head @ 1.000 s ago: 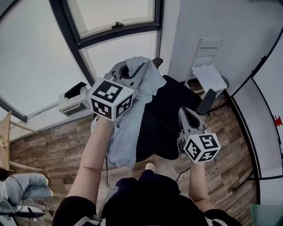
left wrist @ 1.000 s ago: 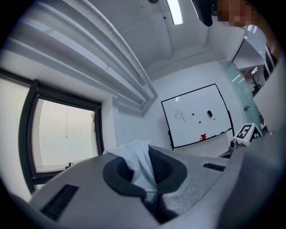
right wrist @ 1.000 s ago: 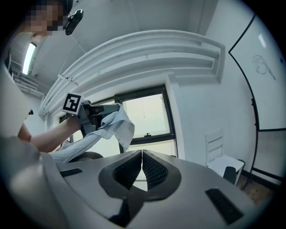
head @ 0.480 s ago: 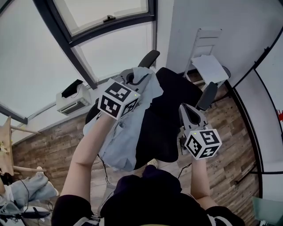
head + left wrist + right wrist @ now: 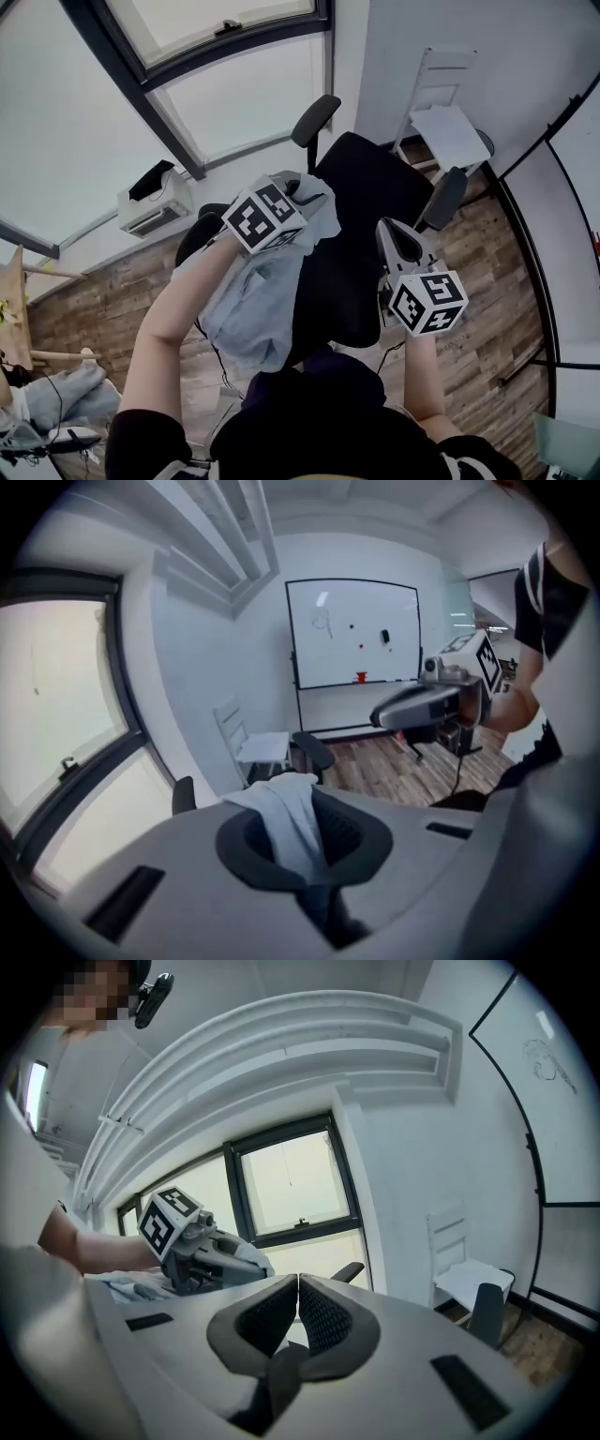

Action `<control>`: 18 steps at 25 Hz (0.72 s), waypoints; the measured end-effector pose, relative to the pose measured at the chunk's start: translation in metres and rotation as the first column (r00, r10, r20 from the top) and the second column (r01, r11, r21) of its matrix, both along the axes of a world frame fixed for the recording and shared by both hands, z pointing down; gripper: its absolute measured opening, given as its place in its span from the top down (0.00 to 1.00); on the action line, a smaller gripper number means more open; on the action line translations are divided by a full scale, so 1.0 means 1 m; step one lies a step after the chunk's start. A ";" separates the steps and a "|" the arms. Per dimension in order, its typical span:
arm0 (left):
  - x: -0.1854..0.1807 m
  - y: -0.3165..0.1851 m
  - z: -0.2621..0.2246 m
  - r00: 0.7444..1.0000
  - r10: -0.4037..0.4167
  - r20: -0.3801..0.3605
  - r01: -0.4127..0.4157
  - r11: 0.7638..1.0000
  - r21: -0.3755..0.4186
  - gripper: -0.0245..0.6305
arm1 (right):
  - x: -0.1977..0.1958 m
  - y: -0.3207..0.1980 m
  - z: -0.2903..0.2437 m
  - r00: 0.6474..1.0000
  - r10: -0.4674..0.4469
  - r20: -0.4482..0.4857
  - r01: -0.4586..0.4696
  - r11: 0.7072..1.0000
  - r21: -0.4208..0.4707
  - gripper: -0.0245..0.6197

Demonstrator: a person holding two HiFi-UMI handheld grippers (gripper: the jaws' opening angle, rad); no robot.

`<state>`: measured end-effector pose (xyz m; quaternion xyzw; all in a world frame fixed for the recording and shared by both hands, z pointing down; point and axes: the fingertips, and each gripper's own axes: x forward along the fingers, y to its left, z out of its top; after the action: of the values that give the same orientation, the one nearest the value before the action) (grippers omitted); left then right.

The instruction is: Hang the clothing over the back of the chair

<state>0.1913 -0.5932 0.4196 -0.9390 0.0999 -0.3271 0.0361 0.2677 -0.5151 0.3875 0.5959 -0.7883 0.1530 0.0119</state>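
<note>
While left claw (image 5: 298, 841) pinches grey garment (image 5: 253, 309), right claw (image 5: 297, 1290) closed, empty; wood floor (image 5: 103, 314).

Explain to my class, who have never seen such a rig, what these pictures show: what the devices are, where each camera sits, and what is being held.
There is no robot here. A person holds a hand-worked two-jaw gripper in each hand, and the patterned cubes are parts of those grippers. The head view comes from a camera on the person's head, looking steeply down at a wooden floor and a black office chair. The other two pictures come from cameras riding on the grippers, each looking along its own jaws. The left gripper is shut on a pale grey garment, held up by the chair's back. I cannot tell whether it touches the chair. The right gripper has its jaws together with nothing between them. A white chair stands by the wall.
</note>
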 end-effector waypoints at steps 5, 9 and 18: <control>-0.005 0.018 0.047 0.966 0.150 0.208 -0.145 0.989 -0.042 0.93 | -0.003 -0.005 0.008 1.000 -0.006 0.005 0.006 1.000 -0.014 0.92; -0.015 0.034 0.080 0.893 0.267 0.362 -0.257 0.963 -0.077 0.93 | -0.005 -0.007 0.015 1.000 -0.006 0.007 0.006 1.000 -0.031 0.92; -0.029 0.054 0.114 0.799 0.388 0.459 -0.340 0.922 -0.187 0.93 | -0.001 -0.007 0.024 1.000 0.010 0.015 -0.009 0.999 -0.047 0.92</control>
<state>0.1619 -0.5395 0.5341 -0.8280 -0.1103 -0.5443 0.0774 0.2664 -0.5219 0.4116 0.5981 -0.7816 0.1760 0.0191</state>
